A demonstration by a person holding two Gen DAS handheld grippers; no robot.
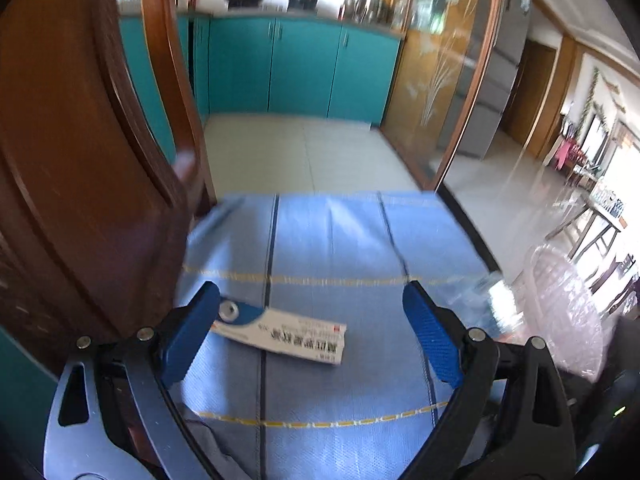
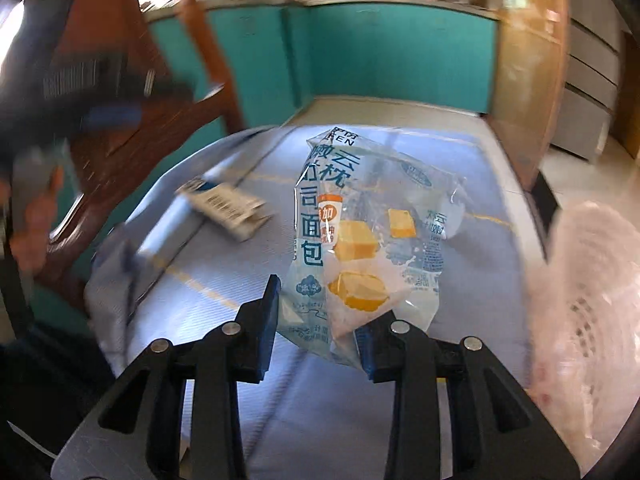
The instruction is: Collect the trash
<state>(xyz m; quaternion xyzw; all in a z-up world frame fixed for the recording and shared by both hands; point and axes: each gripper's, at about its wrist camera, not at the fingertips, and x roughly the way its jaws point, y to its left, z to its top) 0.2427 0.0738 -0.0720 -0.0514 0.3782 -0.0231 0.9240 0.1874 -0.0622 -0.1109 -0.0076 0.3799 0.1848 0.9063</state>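
Blue cloth [image 1: 332, 248], largest item: spread flat over the table, dark seams running away from the cameras, yellow dashed lines crossing them; far edge toward teal cabinets [image 1: 300, 68]. Also seen in the right wrist view [image 2: 460, 320].

White perforated basket [image 2: 592, 300], lined with clear plastic: at the right edge of the cloth, just beside the right gripper; blurred. Seen in the left wrist view [image 1: 560, 292] to the right of the left gripper.

Wooden chair back [image 1: 80, 160]: at the left edge of the cloth, upright.

Left gripper [image 1: 312, 312]: blue-padded jaws spread wide, gripping nothing, hovering low over the cloth and tilted downward.

Right gripper [image 2: 316, 320]: jaws drawn in narrow and pinching the lower end of the bread wrapper [image 2: 360, 220]; pads pressed on either side of the film. Wrapper clear plastic, printed in blue characters with yellow bread cubes, standing up from the jaws above the cloth, apparently lifted clear. Faint and blurred in the left wrist view [image 1: 480, 296], just right of the left gripper's right finger.

Small carton [image 1: 280, 332]: white with blue end, printed text, lying flat on the cloth between the left gripper's open jaws, nearer the left finger, its blue end partly hidden behind that pad; contact cannot be told. In the right wrist view [image 2: 228, 208], left of the wrapper and apart from it, blurred.
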